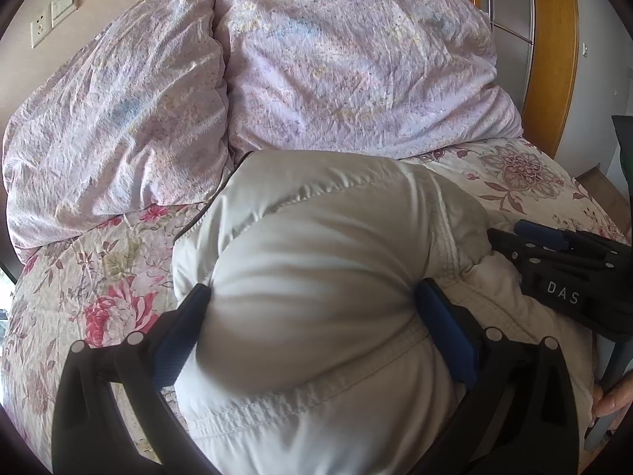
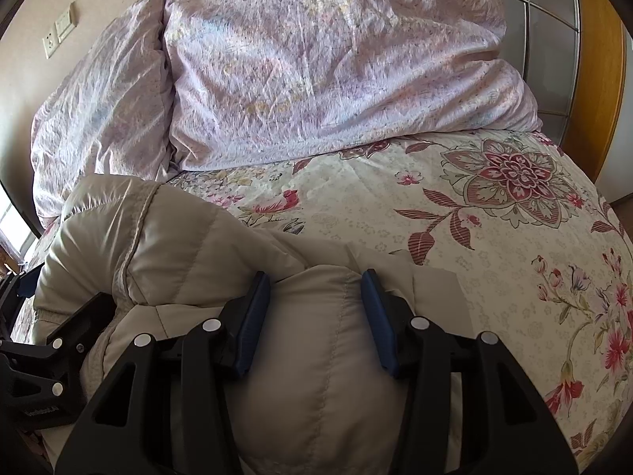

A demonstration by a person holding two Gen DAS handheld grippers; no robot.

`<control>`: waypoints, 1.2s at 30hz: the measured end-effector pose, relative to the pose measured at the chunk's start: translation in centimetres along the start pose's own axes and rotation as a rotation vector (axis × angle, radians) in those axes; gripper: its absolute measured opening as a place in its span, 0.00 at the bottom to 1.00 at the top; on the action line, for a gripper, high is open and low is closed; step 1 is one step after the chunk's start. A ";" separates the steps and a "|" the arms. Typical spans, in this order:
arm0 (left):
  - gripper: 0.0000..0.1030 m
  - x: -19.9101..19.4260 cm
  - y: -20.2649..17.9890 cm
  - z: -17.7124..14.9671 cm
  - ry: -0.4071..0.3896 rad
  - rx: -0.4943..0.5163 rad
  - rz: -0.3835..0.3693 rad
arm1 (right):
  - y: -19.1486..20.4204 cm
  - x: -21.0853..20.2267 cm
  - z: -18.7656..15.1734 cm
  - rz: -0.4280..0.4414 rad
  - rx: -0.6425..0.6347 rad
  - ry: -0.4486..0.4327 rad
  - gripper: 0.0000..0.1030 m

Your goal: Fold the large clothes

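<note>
the main risk is the puffy fill; the jacket (image 1: 316, 245) is slick and springy, so a thick bulge may squeeze out of the pads once it is lifted, and the fold would spring apart; a second risk is uneven pull, since the two grippers sit close side by side on one bunched end, and if one leads, the layers could slide and the bundle could twist; the far end could also drag on the quilt (image 2: 494, 237) and snag against the duvet (image 1: 348, 63) behind it.

the jacket lies bunched on the quilt, its far end touching the duvet; the left gripper (image 1: 312, 304) is clamped on a fat bulge of it, both blue pads sunk into the fabric, jaws held wide by the padding; the right gripper (image 2: 316, 289) is clamped likewise on a narrower roll at the jacket's right edge, just beside the left one; in both views the cloth fills the gap between the pads.
</note>
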State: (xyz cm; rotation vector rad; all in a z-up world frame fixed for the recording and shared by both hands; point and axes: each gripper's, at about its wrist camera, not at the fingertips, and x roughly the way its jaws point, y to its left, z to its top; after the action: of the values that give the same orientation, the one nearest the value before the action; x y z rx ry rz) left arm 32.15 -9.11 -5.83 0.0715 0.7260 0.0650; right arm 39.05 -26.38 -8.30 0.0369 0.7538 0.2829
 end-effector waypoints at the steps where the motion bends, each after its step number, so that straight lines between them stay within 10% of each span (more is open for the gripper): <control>1: 0.98 0.0 0.0 0.0 -0.001 0.000 0.002 | 0.0 0.0 0.0 0.000 0.000 -0.001 0.49; 19: 0.98 -1.1 0.3 -0.1 -0.025 -0.004 0.031 | 0.0 -0.2 0.4 -0.005 0.012 0.016 0.54; 24: 0.98 -5.0 3.7 -1.6 -0.016 -0.137 -0.183 | -0.4 -4.2 0.7 0.066 -0.016 0.022 0.99; 29: 0.98 -7.6 7.2 -3.4 0.013 -0.208 -0.326 | -4.1 -8.5 0.3 0.173 0.068 0.037 0.99; 36: 0.98 -7.0 8.0 -5.4 0.113 -0.239 -0.413 | -9.0 -6.7 -1.6 0.324 0.261 0.271 0.99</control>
State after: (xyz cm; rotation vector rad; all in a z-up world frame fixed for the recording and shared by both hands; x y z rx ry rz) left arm 23.08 -1.55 -4.48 -0.3130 0.8286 -0.2409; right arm 35.48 -36.93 -6.19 0.3762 1.0521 0.5030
